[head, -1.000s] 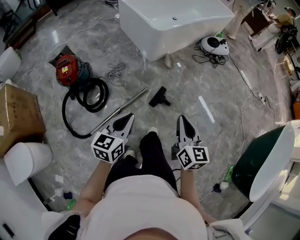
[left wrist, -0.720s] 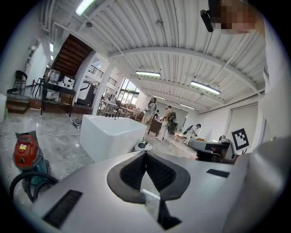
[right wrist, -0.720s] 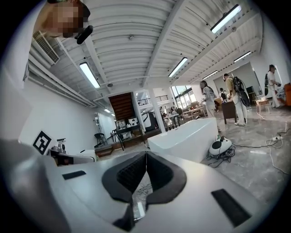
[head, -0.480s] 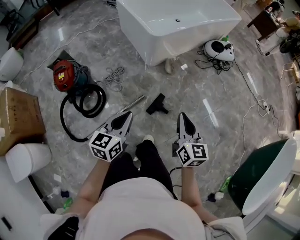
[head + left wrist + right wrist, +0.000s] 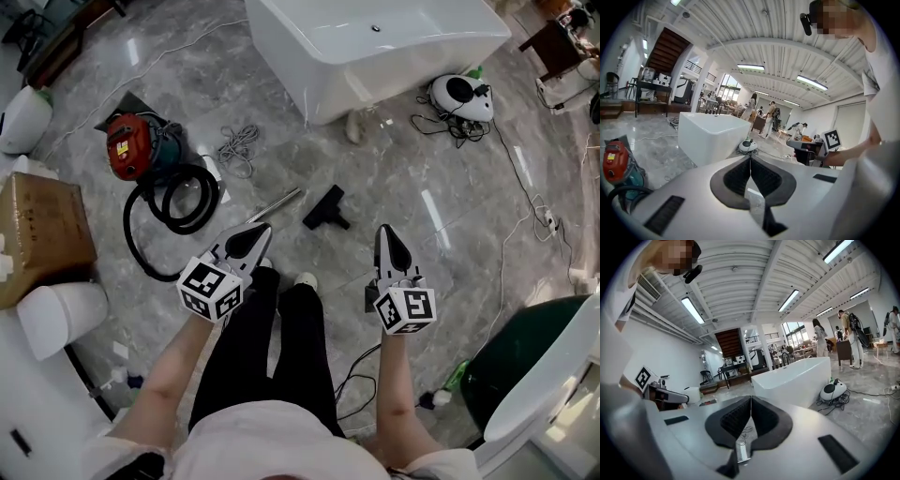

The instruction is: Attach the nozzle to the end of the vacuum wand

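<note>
A black floor nozzle (image 5: 325, 207) lies on the grey marble floor, just right of the free end of the metal wand (image 5: 278, 201). The wand runs down-left to a black hose (image 5: 173, 202) coiled beside the red vacuum (image 5: 130, 142). My left gripper (image 5: 264, 228) hovers over the wand's lower part, shut and empty. To the lower right of the nozzle and apart from it, my right gripper (image 5: 383, 229) is also shut and empty. In the left gripper view the jaws (image 5: 750, 157) meet in one line; the right gripper view shows the same (image 5: 751, 398).
A white bathtub (image 5: 375, 47) stands beyond the nozzle, with a white canister cleaner (image 5: 461, 96) and cables to its right. A coiled cord (image 5: 239, 145) lies near the vacuum. A cardboard box (image 5: 42, 234) sits at left, a dark green tub (image 5: 511, 361) at right.
The person has stepped forward, and both shut grippers have come closer to the wand and nozzle. The right gripper has drifted right in the head view.
</note>
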